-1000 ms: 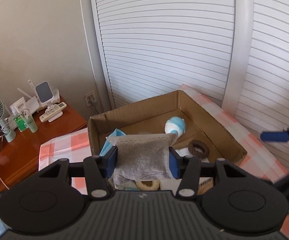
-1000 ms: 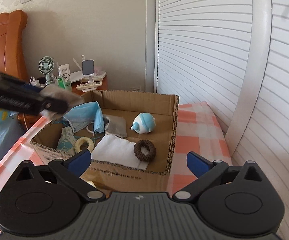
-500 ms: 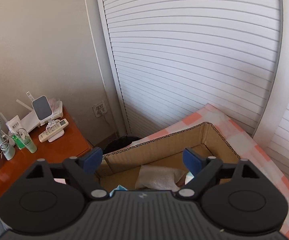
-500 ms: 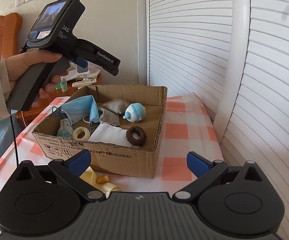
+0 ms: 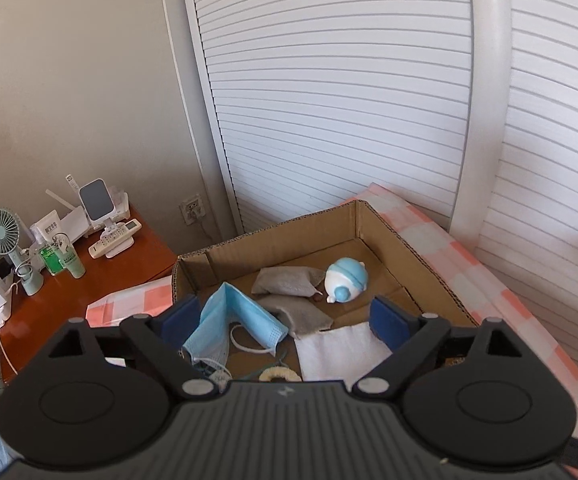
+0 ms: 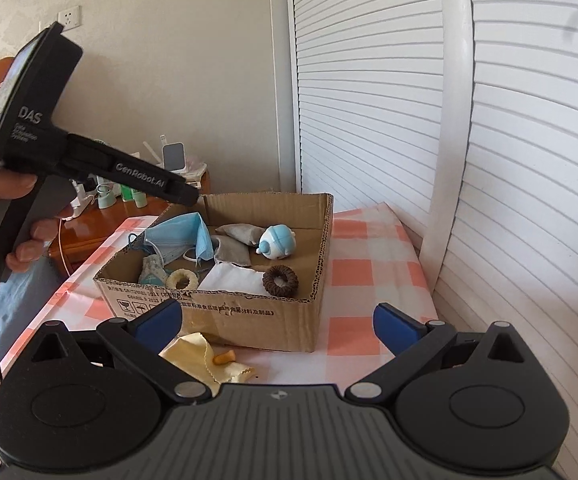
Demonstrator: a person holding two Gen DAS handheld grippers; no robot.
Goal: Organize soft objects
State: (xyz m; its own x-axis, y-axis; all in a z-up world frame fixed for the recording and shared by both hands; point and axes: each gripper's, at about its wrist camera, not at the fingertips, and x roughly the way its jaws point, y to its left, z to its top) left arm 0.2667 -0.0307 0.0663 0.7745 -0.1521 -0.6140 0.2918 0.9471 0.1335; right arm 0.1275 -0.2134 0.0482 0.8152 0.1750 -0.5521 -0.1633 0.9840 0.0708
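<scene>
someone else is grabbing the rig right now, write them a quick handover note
Left gripper: open, empty, above the cardboard box.
Right gripper: open, empty, in front of the box.
In the box: two grey pouches, blue face mask, brown hair tie, cream ring, white cloth, blue-white toy.
Left: yellow cloth on the table, small orange piece on it.

A bench (image 6: 369, 272) under an orange-and-white checked cloth (image 6: 353, 332) carries an open cardboard box (image 6: 249, 312), straight ahead of the right jaws. Between those jaws and the box's near wall, toward the left jaw, a yellow cloth (image 6: 197, 356) lies flat with a small orange piece (image 6: 225, 357) on it.
</scene>
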